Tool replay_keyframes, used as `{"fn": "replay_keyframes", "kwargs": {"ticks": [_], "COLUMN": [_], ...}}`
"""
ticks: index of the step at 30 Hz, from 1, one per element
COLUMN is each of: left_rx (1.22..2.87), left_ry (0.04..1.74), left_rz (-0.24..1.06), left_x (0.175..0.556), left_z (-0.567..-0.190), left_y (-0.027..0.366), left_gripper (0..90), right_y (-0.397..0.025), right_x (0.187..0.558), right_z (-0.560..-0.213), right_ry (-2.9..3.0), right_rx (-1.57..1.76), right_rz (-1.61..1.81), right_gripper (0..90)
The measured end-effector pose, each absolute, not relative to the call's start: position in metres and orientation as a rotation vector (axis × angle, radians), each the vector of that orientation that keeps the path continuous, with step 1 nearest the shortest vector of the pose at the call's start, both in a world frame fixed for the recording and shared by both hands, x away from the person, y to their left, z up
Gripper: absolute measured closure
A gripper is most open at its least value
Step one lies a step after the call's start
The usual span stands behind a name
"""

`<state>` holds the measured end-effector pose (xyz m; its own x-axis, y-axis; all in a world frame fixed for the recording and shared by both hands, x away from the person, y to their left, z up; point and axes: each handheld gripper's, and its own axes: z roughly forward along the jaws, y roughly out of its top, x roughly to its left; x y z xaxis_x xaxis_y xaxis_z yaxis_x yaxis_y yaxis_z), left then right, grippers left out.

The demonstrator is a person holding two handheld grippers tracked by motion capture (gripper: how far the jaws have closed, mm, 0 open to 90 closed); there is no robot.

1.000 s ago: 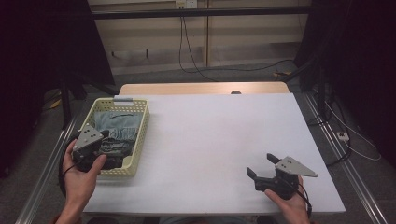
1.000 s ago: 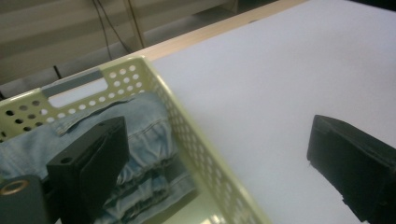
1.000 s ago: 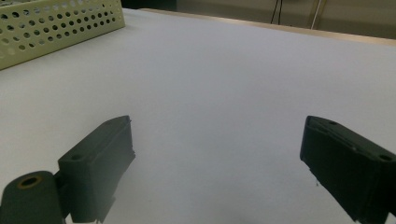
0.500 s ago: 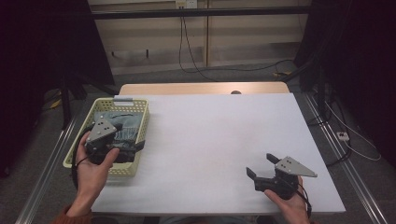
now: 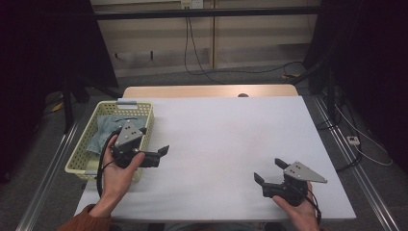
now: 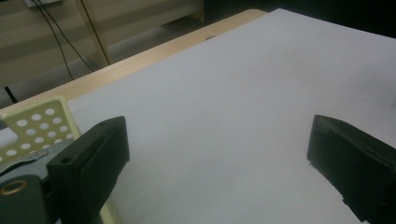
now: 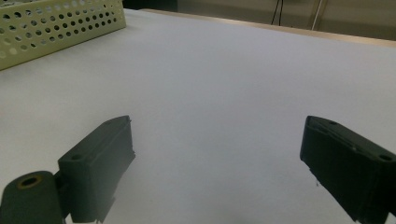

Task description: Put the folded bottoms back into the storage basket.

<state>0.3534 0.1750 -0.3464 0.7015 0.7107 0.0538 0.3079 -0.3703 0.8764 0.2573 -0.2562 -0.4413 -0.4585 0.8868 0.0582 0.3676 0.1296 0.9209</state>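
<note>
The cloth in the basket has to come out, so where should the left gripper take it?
From above, pinch a raised fold of the cloth. It lies crumpled and low inside the basket, whose walls block any side approach. The left gripper is open, just right of the basket.

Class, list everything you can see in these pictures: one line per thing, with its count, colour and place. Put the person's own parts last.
Table: one, white top with a wooden strip at the far edge, centre.
Basket: one, pale yellow, perforated, at the table's left edge.
Cloth: grey-blue, lying in the basket; count unclear.
Cables: several, dark, on the floor and wall beyond the table.
Left gripper: one, black with a grey plate, jaws apart, at the basket's right side.
Right gripper: one, black with a grey plate, jaws apart, near right.
Hands: two, one holding each gripper.
</note>
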Motion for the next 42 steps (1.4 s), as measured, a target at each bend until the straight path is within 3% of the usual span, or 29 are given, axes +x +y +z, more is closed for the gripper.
{"fn": "replay_keyframes", "kwargs": {"ticks": [19,42], "left_rx": [2.021,2.016], "left_ry": [0.722,0.752], "left_rz": [0.425,0.382], "left_x": [0.348,0.331], "left_z": [-0.386,-0.428], "left_y": [0.128,0.134], "left_gripper": [5.8,4.9], "right_y": [-0.256,-0.256], "right_x": [0.257,0.257], "right_z": [-0.441,-0.442], "right_ry": [1.896,1.899], "right_rx": [1.203,1.206], "right_rz": [1.313,1.312], "right_gripper": [9.7,9.7]}}
